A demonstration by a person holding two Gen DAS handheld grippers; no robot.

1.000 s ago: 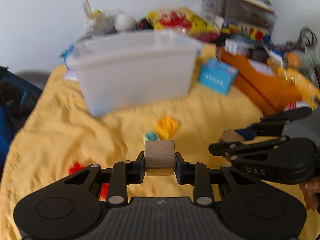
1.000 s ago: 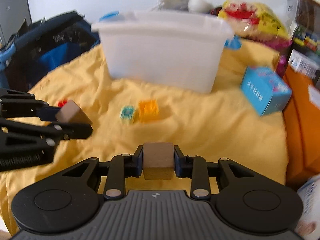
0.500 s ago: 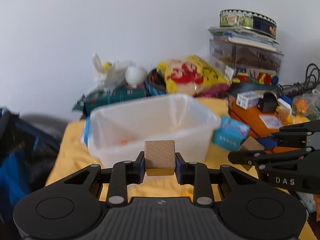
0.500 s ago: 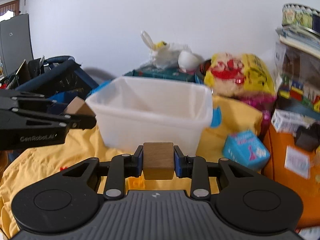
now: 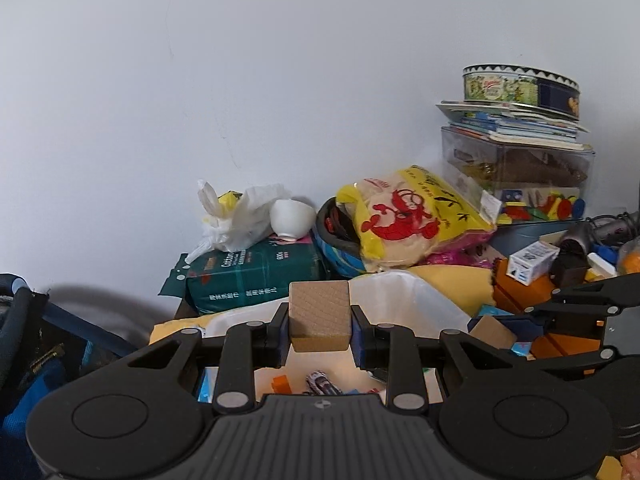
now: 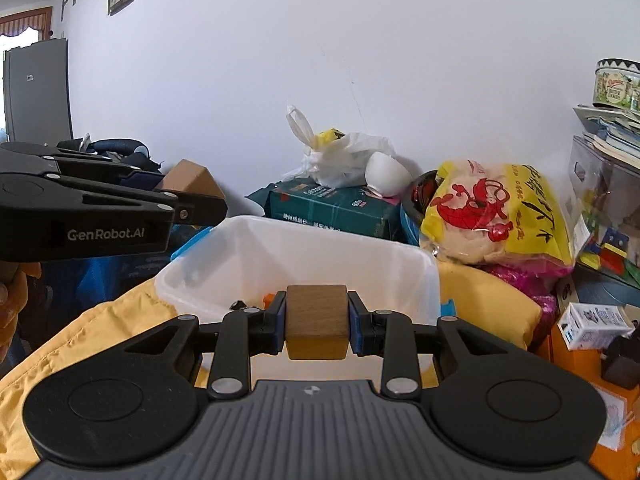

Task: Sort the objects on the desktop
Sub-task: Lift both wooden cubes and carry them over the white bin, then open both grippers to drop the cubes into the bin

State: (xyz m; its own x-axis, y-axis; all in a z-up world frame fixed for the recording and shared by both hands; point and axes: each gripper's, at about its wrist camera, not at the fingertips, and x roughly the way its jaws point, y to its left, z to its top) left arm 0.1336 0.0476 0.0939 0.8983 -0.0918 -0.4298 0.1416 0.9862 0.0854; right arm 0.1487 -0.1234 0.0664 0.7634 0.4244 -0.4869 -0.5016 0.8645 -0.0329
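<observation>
My left gripper (image 5: 319, 326) is shut on a light wooden cube (image 5: 319, 314) and holds it over the white plastic bin (image 5: 416, 300). Small toys (image 5: 320, 384) lie in the bin below it. My right gripper (image 6: 316, 326) is shut on a darker wooden cube (image 6: 316, 318) just in front of the same bin (image 6: 304, 252), above its near rim. The left gripper (image 6: 188, 208) with its cube (image 6: 192, 182) shows at the left of the right wrist view. The right gripper (image 5: 520, 332) shows at the right of the left wrist view.
Behind the bin are a green tissue pack (image 6: 332, 212), a white plastic bag (image 6: 344, 156) and a yellow snack bag (image 6: 500, 216). A stack of boxes, books and a tin (image 5: 520, 136) stands at the right. A yellow cloth (image 6: 80, 332) covers the table.
Both grippers have risen from low over the yellow cloth and moved forward to the bin, each still holding its wooden cube. The left one now hangs over the bin's inside.
</observation>
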